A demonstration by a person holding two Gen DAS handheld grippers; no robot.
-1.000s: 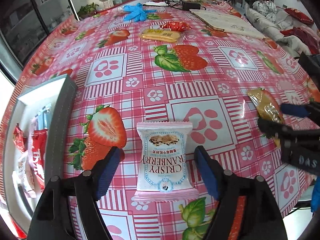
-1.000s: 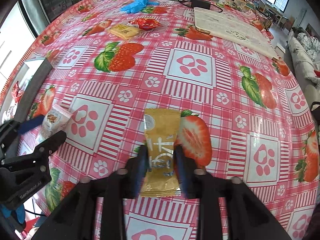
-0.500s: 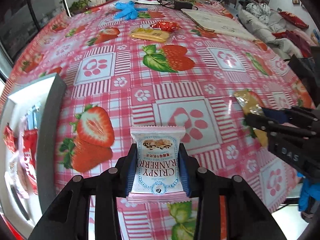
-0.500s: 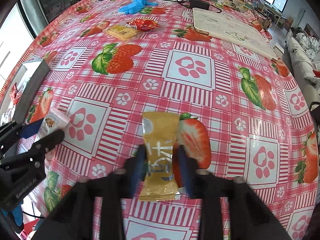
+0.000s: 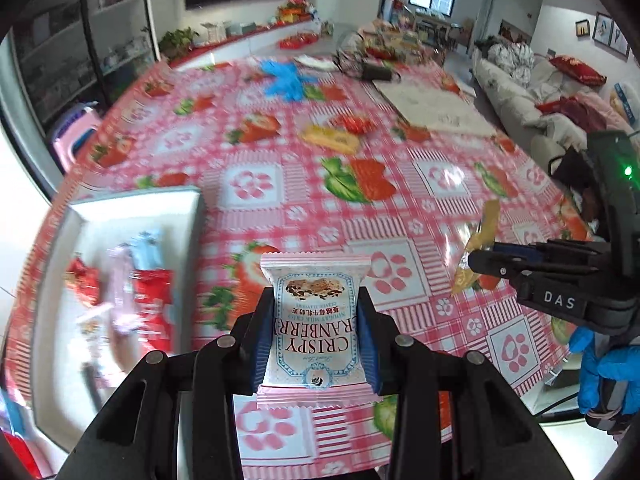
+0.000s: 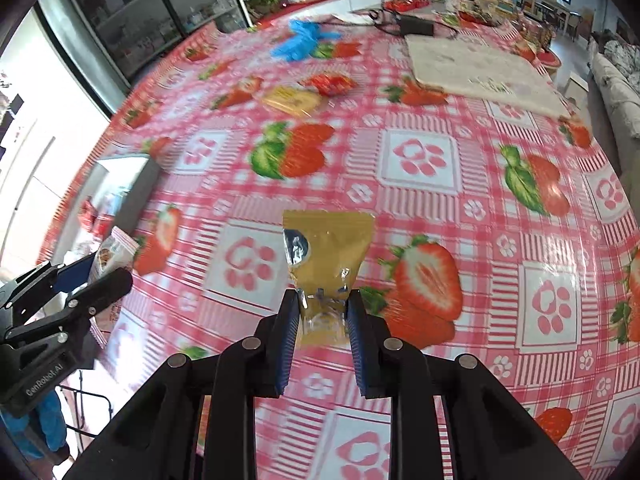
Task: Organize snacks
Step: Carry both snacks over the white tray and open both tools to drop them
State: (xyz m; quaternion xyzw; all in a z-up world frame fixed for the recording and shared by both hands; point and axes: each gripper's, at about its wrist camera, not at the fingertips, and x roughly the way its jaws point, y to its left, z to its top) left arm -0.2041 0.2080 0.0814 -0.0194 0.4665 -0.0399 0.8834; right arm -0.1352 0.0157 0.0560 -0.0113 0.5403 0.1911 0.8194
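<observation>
Black linkage grippers, silver rivets, blue jaw pads — "DAS" marking, green LED; blue-gloved hand (image 5: pixel 600 372).

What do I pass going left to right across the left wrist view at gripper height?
White tray of snacks → cranberry crispy packet in the left gripper → gold packet in the right gripper.

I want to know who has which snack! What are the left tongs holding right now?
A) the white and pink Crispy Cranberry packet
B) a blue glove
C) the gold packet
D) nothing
A: the left tongs are shut on the Crispy Cranberry packet, lifted off the table, while the right tongs pinch the gold packet.
</observation>
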